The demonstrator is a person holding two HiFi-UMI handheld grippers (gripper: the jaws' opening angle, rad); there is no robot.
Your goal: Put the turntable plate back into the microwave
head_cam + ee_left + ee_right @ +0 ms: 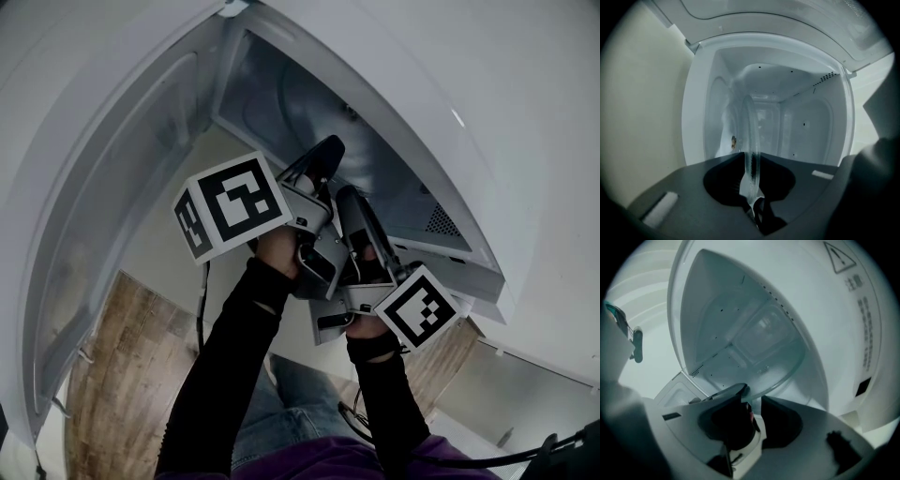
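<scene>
Left gripper (pixel 751 161) clamps the rim of the glass turntable plate (pixel 751 136) in the microwave's (pixel 696 117) open mouth, walls well clear. Right gripper's (pixel 757 401) jaws stand apart beside that rim.

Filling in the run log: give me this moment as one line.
turntable plate: reaching into microwave | left gripper: shut on its rim | right gripper: open

Turntable plate (pixel 771 341): clear glass disc, gripped at its near rim, held at the cavity mouth; tilt not clearly judged. Microwave (pixel 818 126): white, door swung open, vent holes seen inside.
</scene>
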